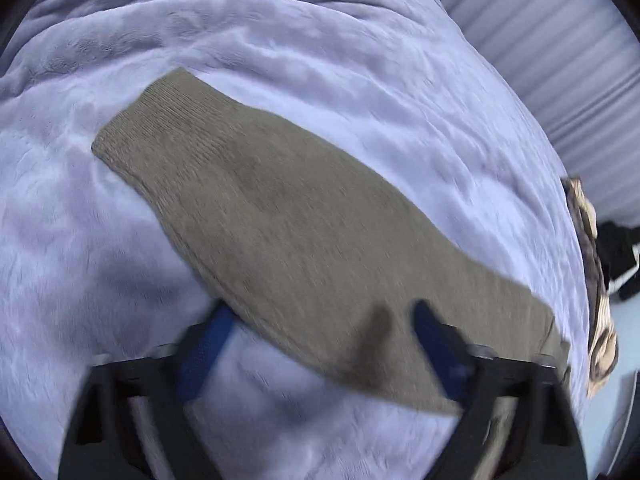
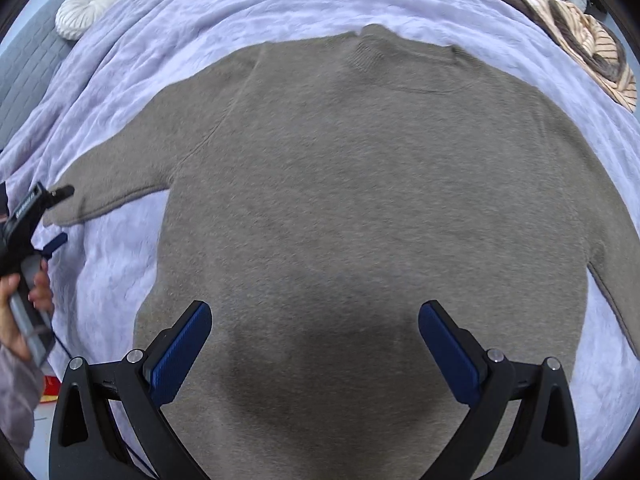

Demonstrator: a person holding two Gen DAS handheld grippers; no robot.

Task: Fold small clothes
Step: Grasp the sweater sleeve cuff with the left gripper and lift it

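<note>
Two grippers hovered with jaws apart, holding nothing: our right gripper (image 2: 315,354) over the taupe sweater (image 2: 360,200), spread flat on the lavender blanket (image 2: 240,12) for folding, our left gripper (image 1: 320,344) straddling its sleeve (image 1: 280,208), presumably to fold it inward

One taupe knit sweater (image 2: 360,200) is laid on one lilac blanket (image 2: 280,4), with one round white cushion (image 2: 90,8) counted beyond the blanket's far-left edge, one striped garment (image 2: 592,48) at its far-right edge, and two grippers above it.
</note>
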